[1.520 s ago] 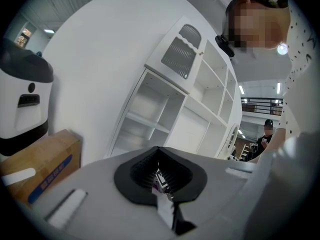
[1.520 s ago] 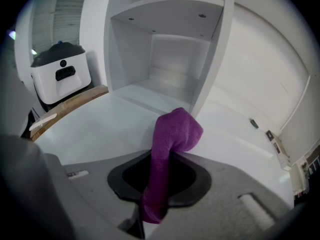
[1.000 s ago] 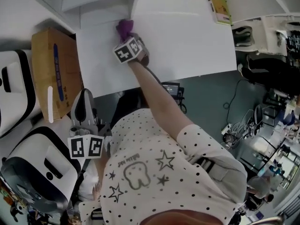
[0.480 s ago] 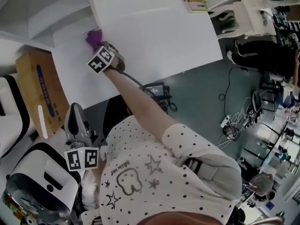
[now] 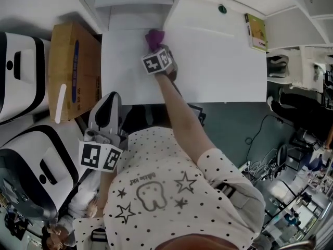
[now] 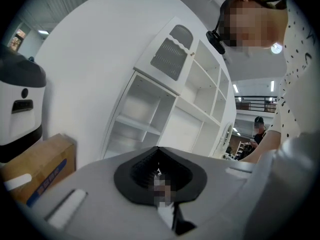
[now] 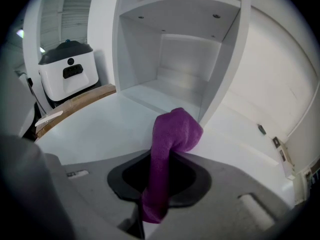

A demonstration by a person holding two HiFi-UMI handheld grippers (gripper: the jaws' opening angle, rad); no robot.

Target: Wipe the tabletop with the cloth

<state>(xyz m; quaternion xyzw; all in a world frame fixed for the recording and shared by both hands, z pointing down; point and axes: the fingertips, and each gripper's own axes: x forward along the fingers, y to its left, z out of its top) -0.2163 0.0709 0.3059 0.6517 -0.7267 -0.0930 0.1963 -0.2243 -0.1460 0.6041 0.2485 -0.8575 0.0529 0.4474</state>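
Note:
A purple cloth (image 5: 154, 37) lies bunched on the white tabletop (image 5: 218, 72) near its far edge, below the shelf unit. My right gripper (image 5: 156, 50) is shut on the cloth (image 7: 167, 149), which folds over beyond the jaws onto the tabletop (image 7: 95, 129). My left gripper (image 5: 104, 120) hangs off the table's near left corner, held low by the body. In the left gripper view its jaws are closed together with nothing between them, and it points at a white shelf unit (image 6: 165, 109).
A cardboard box (image 5: 73, 66) stands left of the table. White machines (image 5: 21, 77) sit further left. A small green-yellow book (image 5: 256, 31) lies at the table's far right, and a dark round dot (image 5: 222, 8) marks the back panel. An open shelf compartment (image 7: 175, 59) rises behind the cloth.
The view has swung, so the table sits differently in frame. The right gripper stays on the purple cloth near the far edge, shifting a little along the tabletop. The left gripper stays low.

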